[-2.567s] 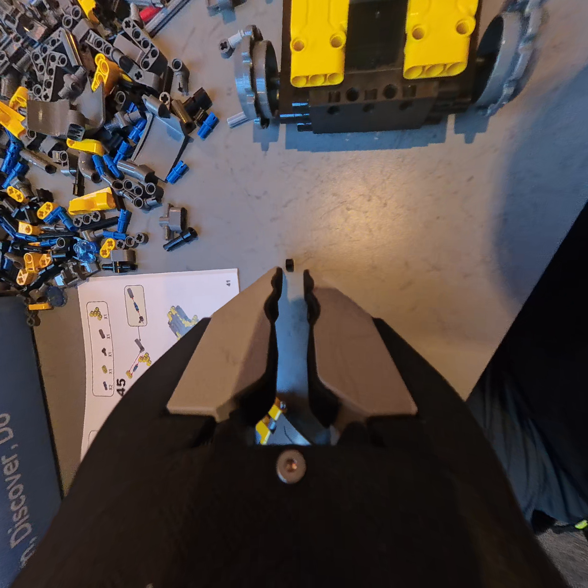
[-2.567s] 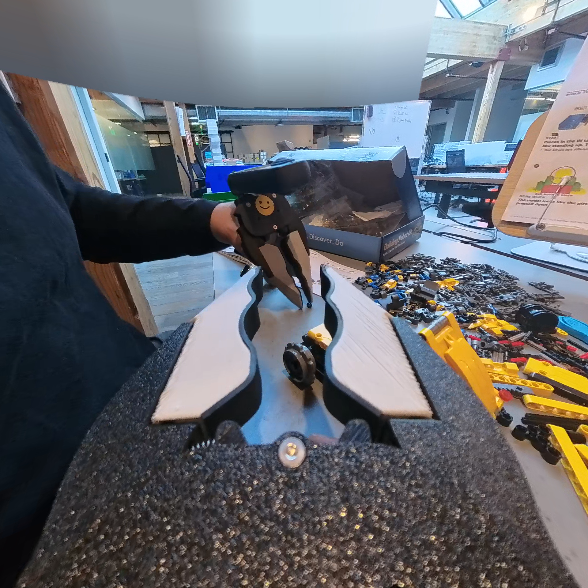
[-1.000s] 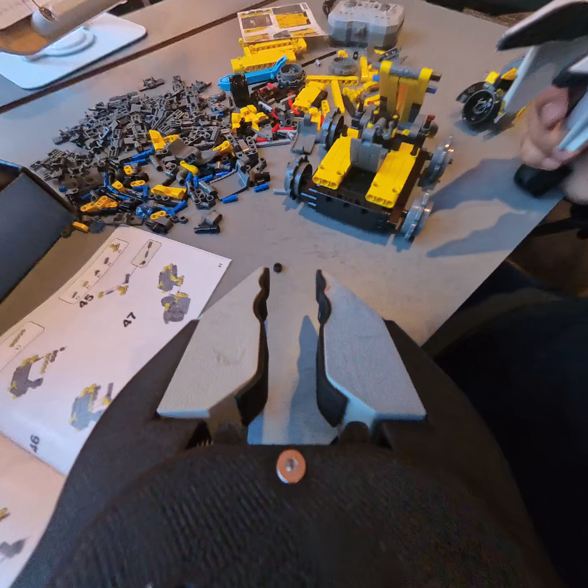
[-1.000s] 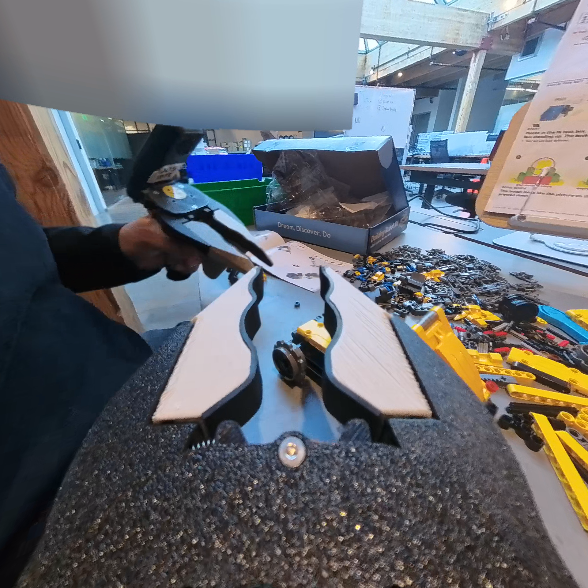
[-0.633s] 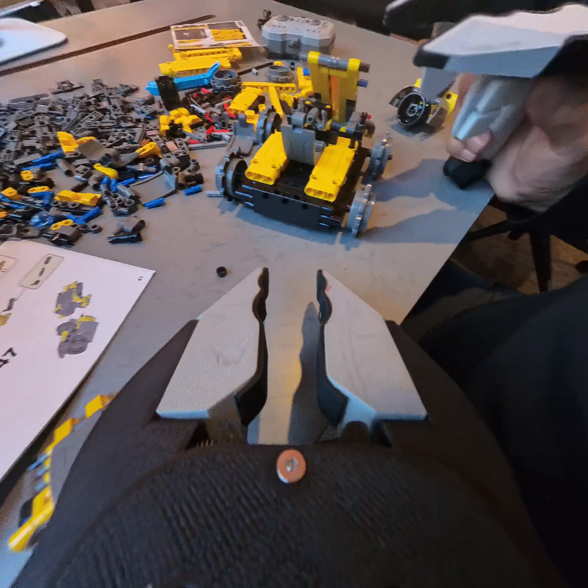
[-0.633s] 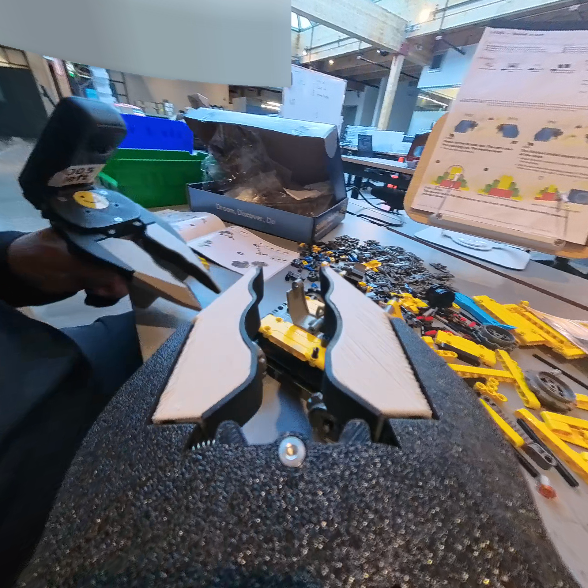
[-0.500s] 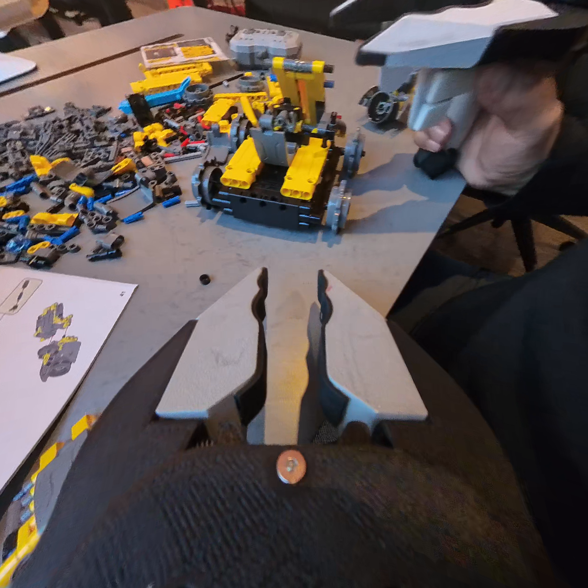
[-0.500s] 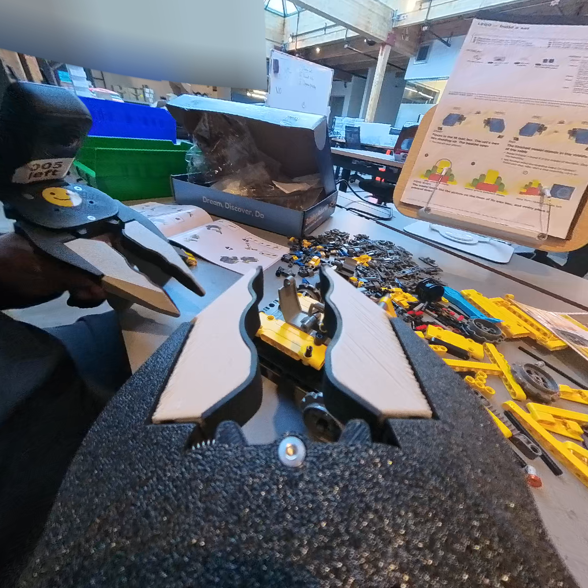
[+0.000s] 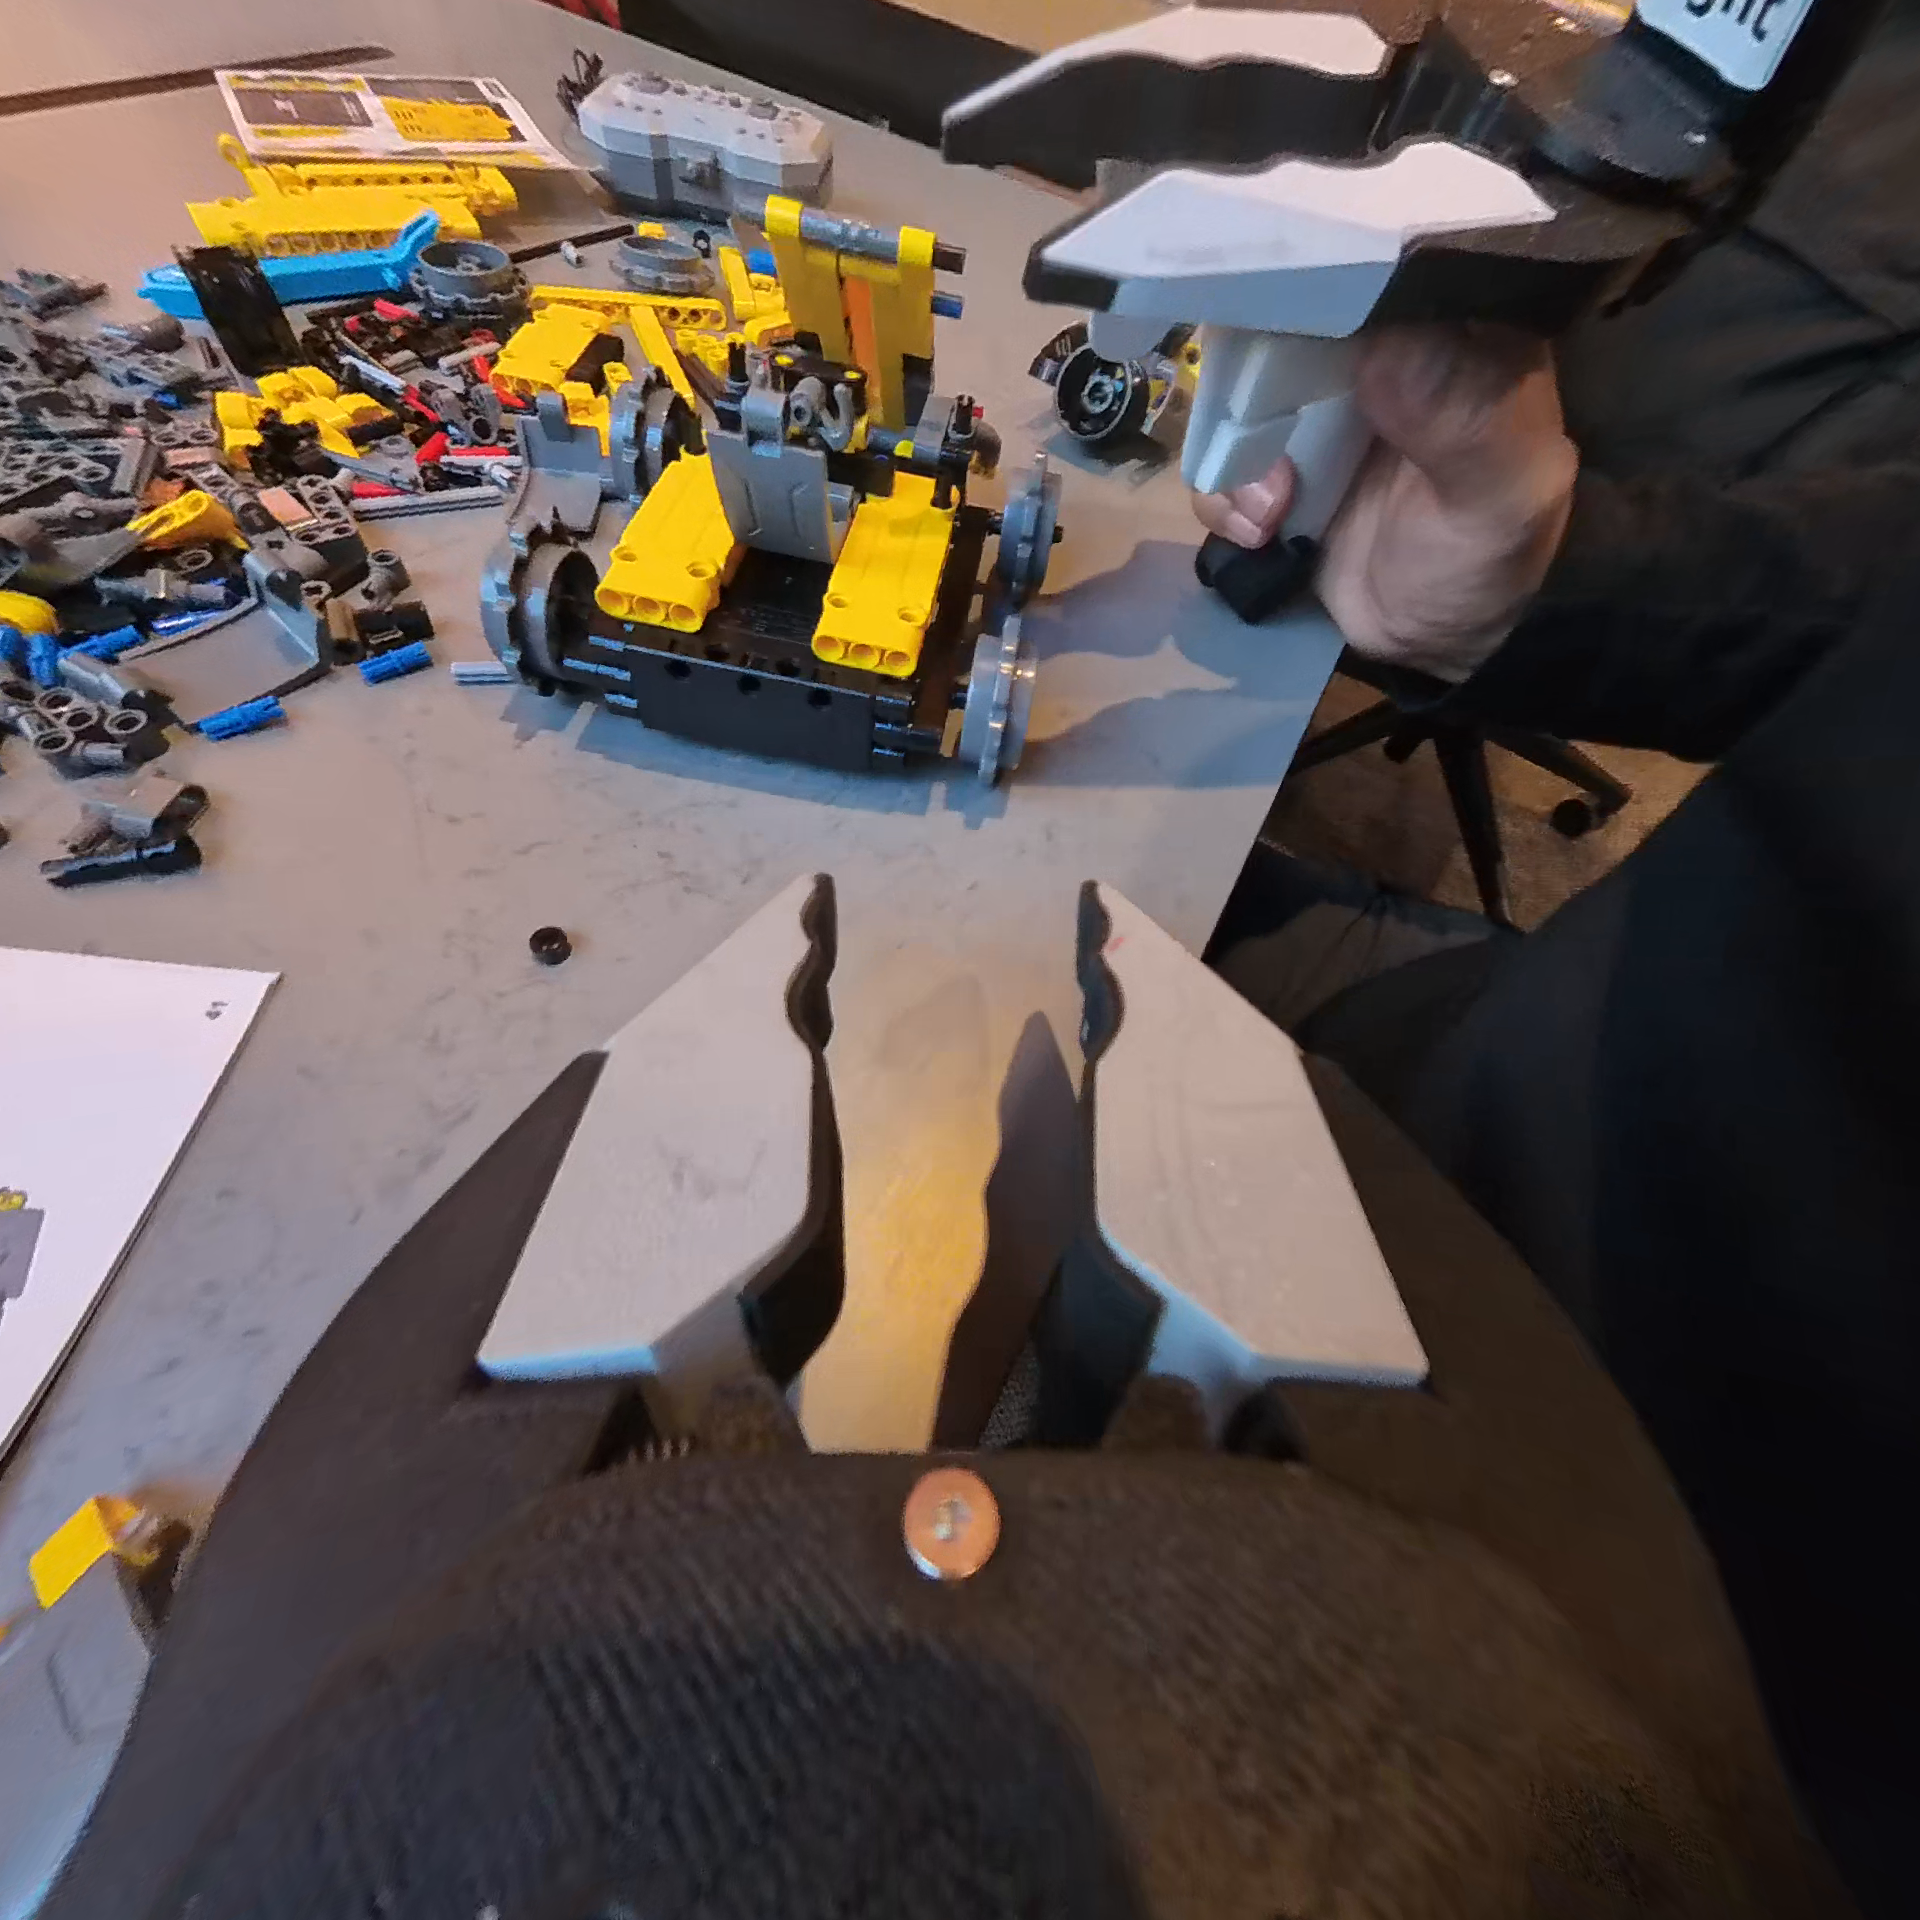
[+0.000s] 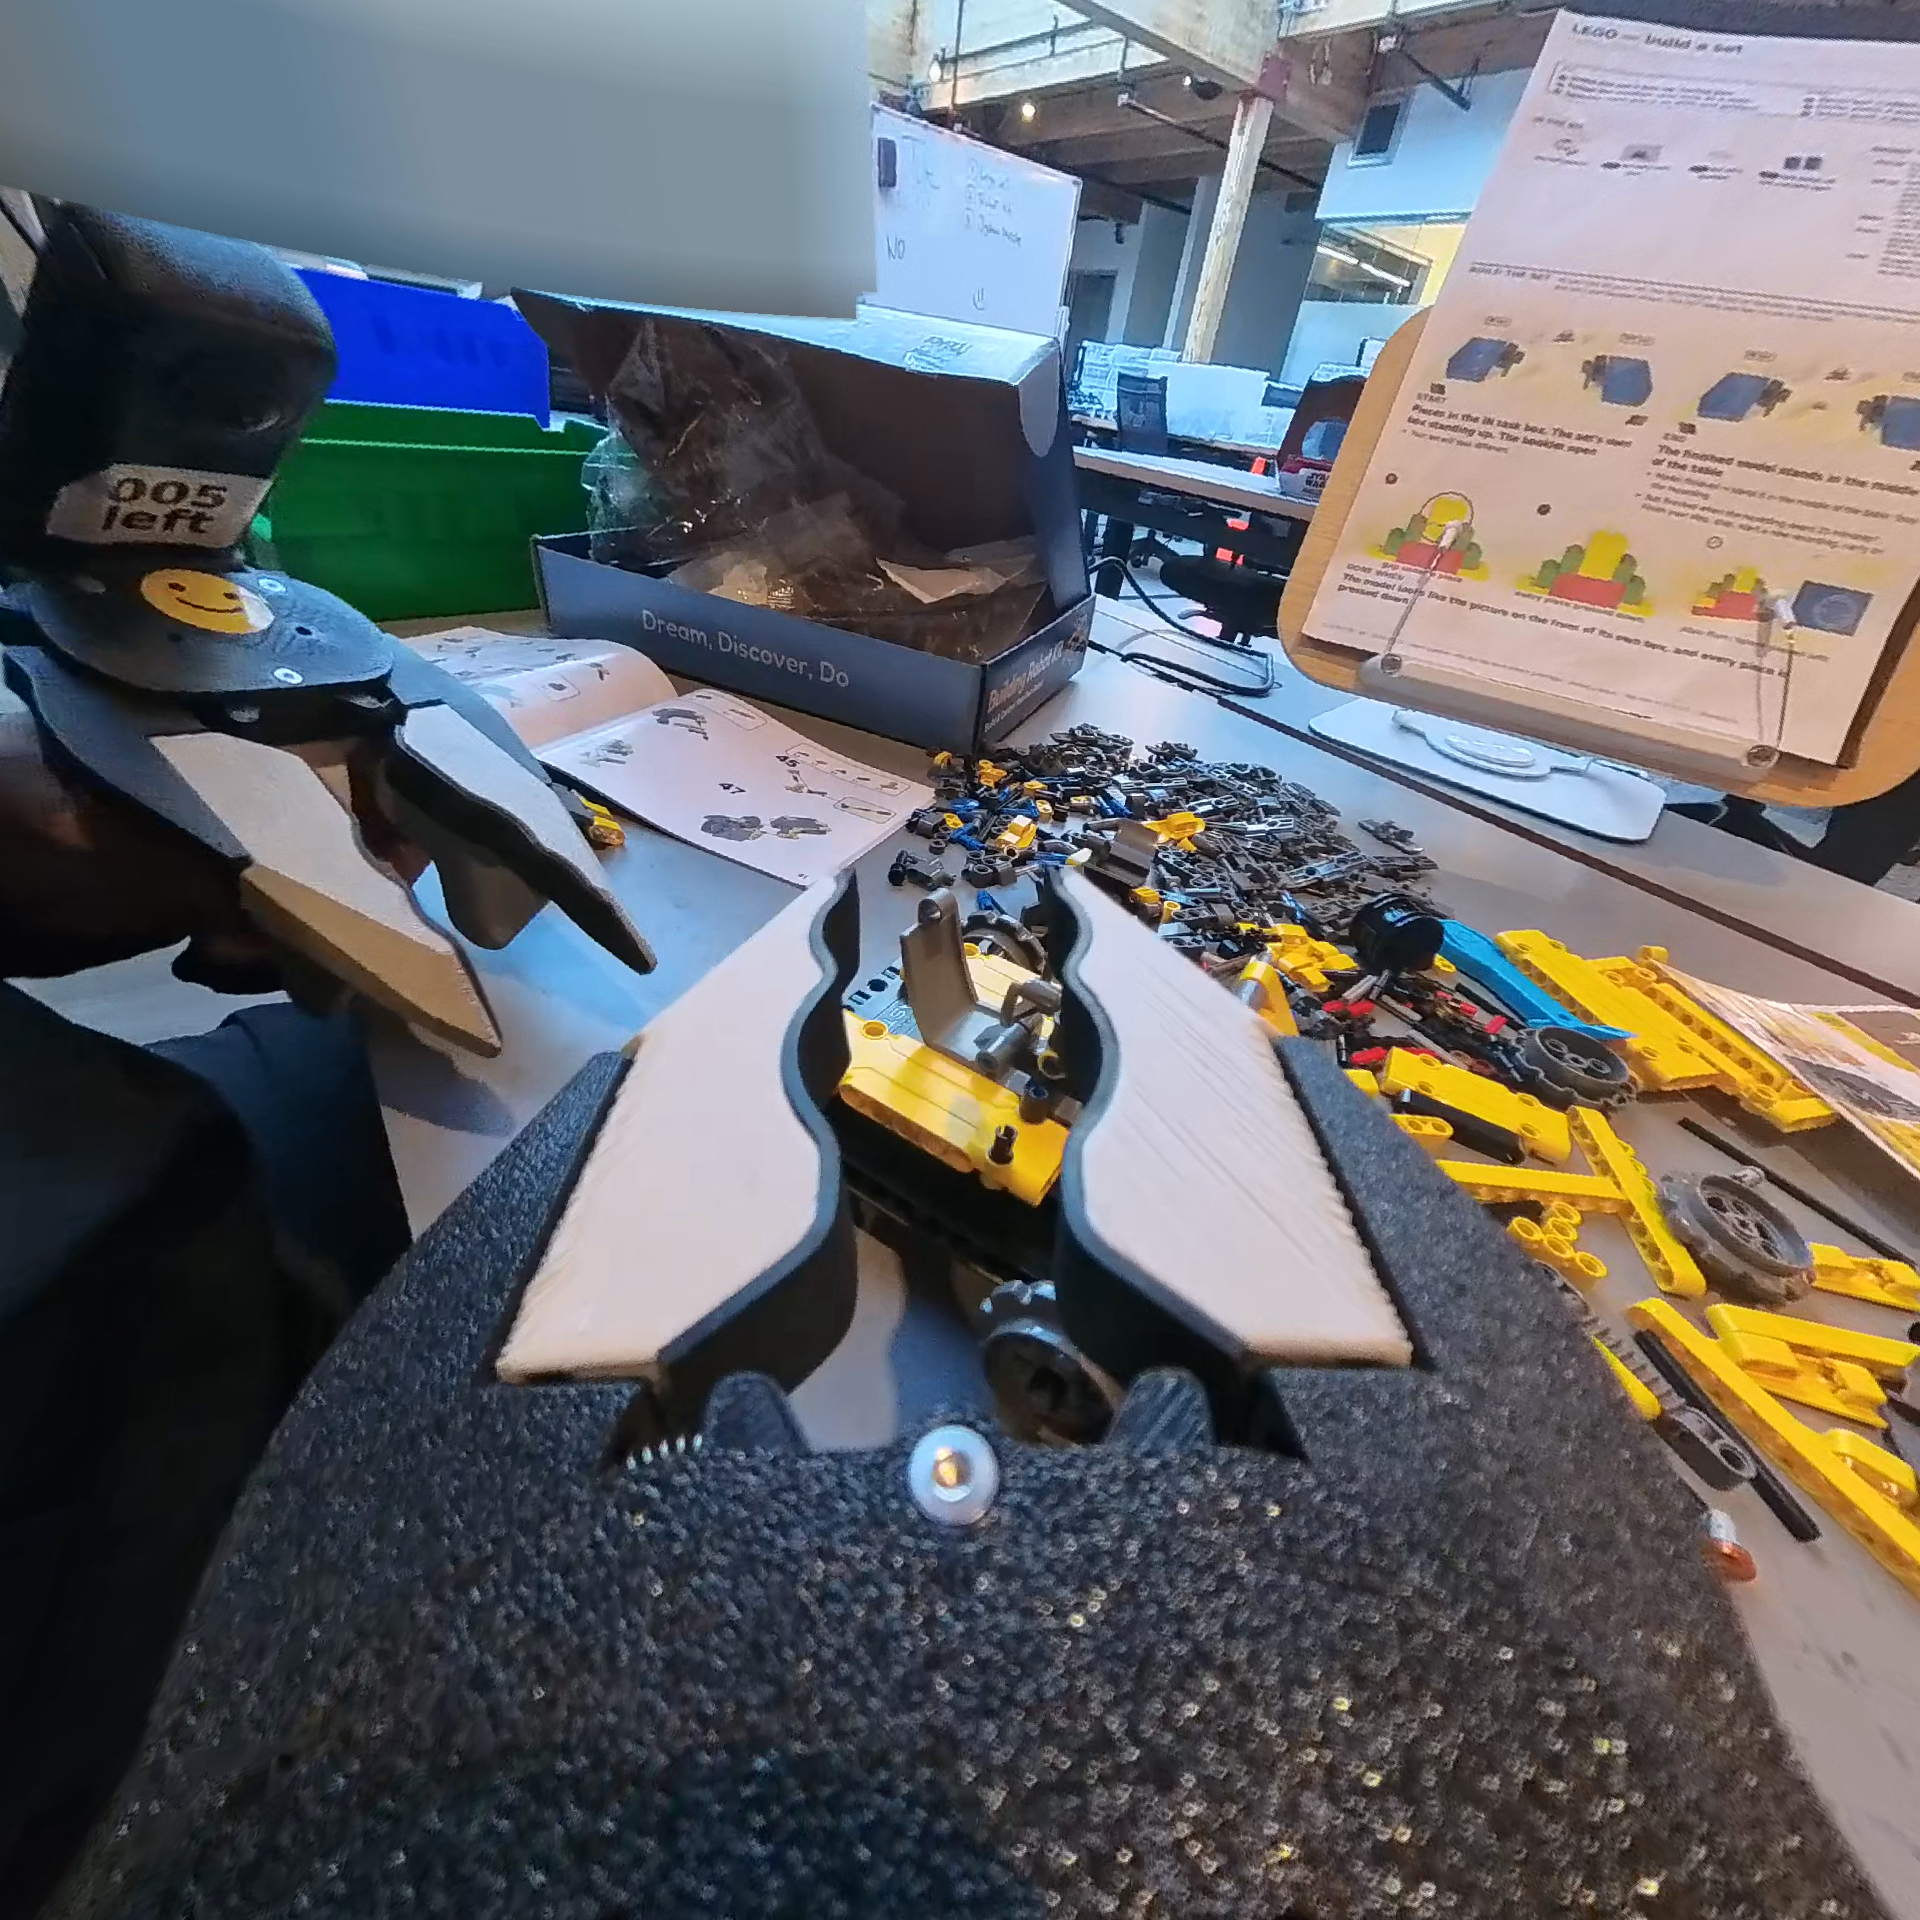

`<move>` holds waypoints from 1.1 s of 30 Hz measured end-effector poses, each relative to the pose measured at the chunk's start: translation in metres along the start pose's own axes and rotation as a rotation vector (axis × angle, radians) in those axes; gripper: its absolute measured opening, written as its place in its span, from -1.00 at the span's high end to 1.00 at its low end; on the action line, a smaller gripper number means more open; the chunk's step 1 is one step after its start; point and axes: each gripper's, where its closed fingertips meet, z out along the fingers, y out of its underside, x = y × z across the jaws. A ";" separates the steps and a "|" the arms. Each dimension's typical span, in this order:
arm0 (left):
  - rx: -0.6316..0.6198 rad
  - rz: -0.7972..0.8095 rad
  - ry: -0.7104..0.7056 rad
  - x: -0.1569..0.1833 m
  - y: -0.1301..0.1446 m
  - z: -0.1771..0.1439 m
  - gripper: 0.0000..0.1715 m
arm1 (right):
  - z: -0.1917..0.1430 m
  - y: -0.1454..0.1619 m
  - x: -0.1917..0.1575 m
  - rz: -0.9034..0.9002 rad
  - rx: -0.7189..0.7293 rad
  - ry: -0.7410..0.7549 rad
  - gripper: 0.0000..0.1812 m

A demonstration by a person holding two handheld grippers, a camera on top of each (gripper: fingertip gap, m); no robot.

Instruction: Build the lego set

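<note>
both grippers are open and empty: left gripper [image 9: 951, 935] above bare table [image 9: 436, 894], right gripper [image 10: 951, 914] above a half-built yellow vehicle [image 9: 769, 582]; loose pieces [image 10: 1195, 821] remain unassembled.

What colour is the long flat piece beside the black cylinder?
Blue: the long flat piece shows best in the right wrist view, touching the black cylinder.
</note>
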 end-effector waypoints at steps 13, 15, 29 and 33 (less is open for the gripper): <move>0.005 0.023 -0.155 -0.029 -0.027 -0.001 0.40 | -0.004 -0.005 -0.005 -0.001 0.035 -0.034 0.61; -0.016 -0.017 -0.203 -0.042 -0.029 -0.001 0.41 | -0.005 -0.005 -0.005 0.003 0.040 -0.041 0.63; -0.193 -0.073 -0.287 -0.133 -0.052 0.006 0.51 | -0.008 -0.009 -0.008 -0.006 0.066 -0.051 0.72; -0.337 -0.047 -0.239 -0.156 -0.046 0.030 0.53 | -0.009 -0.010 -0.007 0.002 0.079 -0.052 0.73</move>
